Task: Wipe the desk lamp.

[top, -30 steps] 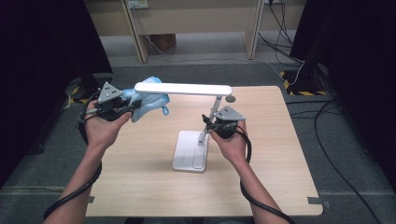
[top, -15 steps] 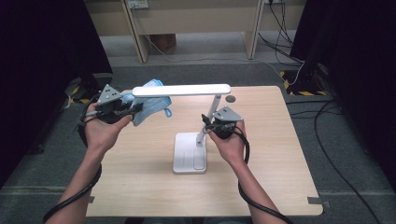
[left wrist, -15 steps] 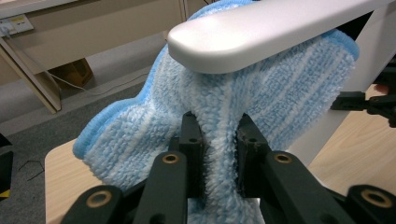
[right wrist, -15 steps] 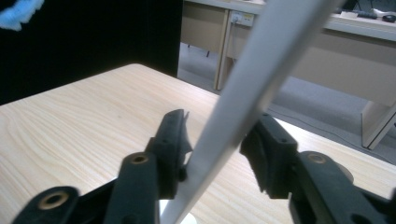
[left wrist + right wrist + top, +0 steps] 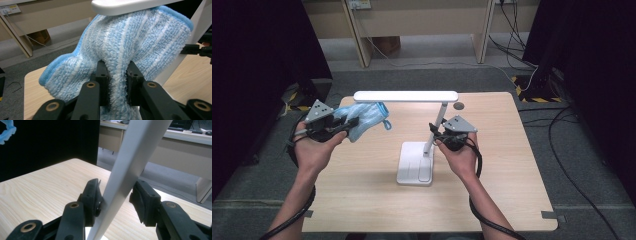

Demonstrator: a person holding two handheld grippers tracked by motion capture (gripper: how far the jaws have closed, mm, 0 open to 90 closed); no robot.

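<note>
On the wooden bench (image 5: 512,165) stands a white desk lamp (image 5: 414,167), its flat base near the middle of the top, a slanted arm rising from it and a long light bar (image 5: 406,96) lying level across the far half.

The left tongs (image 5: 348,124) are closed on a blue and white striped microfibre cloth (image 5: 362,120). In the left gripper view a fold of that cloth (image 5: 117,52) is pinched between the two black jaws, which stand close together with the pile squeezed between the pads; the rest of the cloth fans out above them and its upper edge meets the underside of the light bar (image 5: 130,5) at the bar's left end. The cloth is held up off the bench, at its far left part.

The right tongs (image 5: 435,134) straddle the slanted lamp arm (image 5: 435,131) low down, just above the base. In the right gripper view the arm (image 5: 125,175) runs up between the jaws: one pad touches it, while the other stands a little apart from it, so the jaws are part open and not clamped on it. The blue cloth's edge (image 5: 6,131) shows in that view's top corner.
</note>
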